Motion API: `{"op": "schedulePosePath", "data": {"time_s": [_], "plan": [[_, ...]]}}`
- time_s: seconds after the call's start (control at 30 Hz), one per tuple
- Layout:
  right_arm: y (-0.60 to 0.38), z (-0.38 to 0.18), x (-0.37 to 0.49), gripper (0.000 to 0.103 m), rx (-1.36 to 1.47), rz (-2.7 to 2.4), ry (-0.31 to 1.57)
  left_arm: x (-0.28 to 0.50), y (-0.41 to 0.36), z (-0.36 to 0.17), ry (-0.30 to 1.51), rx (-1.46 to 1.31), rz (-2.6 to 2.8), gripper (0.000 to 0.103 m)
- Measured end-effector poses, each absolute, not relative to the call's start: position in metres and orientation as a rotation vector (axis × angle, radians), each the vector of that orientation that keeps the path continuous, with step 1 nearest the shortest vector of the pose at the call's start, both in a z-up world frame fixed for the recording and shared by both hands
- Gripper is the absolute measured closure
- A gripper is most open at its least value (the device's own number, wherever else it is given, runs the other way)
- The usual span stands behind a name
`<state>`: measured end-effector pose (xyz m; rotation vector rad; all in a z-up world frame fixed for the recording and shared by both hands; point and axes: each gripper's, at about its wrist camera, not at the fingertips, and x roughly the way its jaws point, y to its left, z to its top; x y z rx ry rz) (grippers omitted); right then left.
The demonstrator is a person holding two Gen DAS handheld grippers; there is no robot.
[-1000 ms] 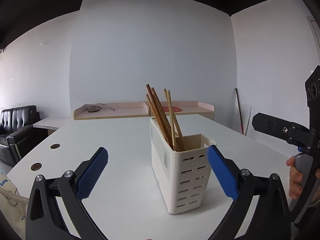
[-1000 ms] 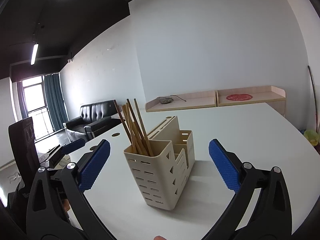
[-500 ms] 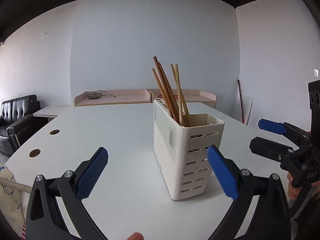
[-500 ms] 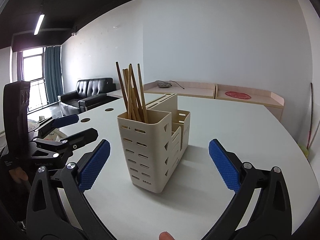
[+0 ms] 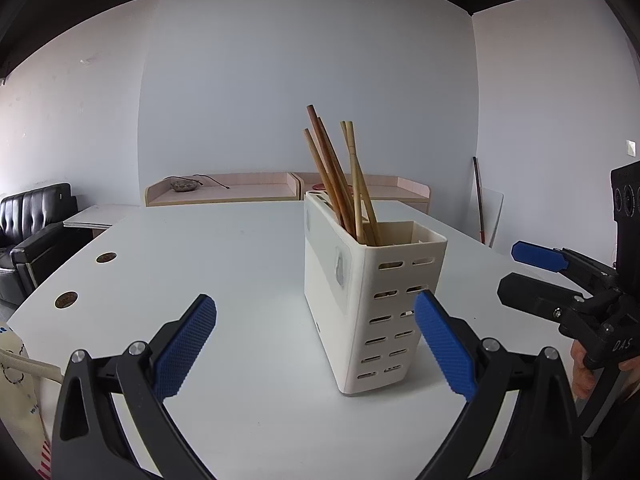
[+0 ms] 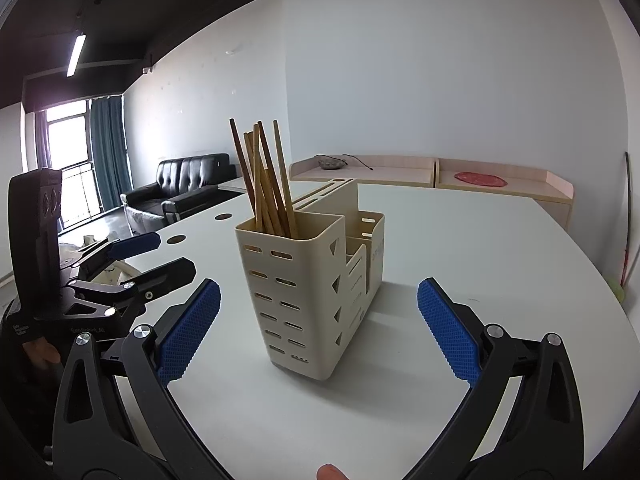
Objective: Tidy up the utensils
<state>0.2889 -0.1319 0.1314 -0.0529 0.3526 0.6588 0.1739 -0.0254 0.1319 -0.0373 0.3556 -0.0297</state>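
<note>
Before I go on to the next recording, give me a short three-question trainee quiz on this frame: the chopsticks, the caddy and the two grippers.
1. True or false: the left gripper is shut on a chopstick.
2. Which compartment of the utensil caddy holds the chopsticks? A) the tall slotted end one nearest the grippers B) the lower one behind it C) none
3. Fill in: the caddy stands on the white ____.

Key
1. False: its jaws are wide open and hold nothing, and the right gripper is the same.
2. A
3. table
</note>
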Motion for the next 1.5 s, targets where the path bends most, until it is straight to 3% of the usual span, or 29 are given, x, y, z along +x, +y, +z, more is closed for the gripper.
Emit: {"op": "schedulePosePath", "data": {"time_s": [1.5], "plan": [[-0.1343, 0.1316, 0.2906, 0.008, -0.053, 0.66, 0.371, 0.1754, -0.0243, 0.1281, 0.367, -0.037, -0.006, 0.005]]}}
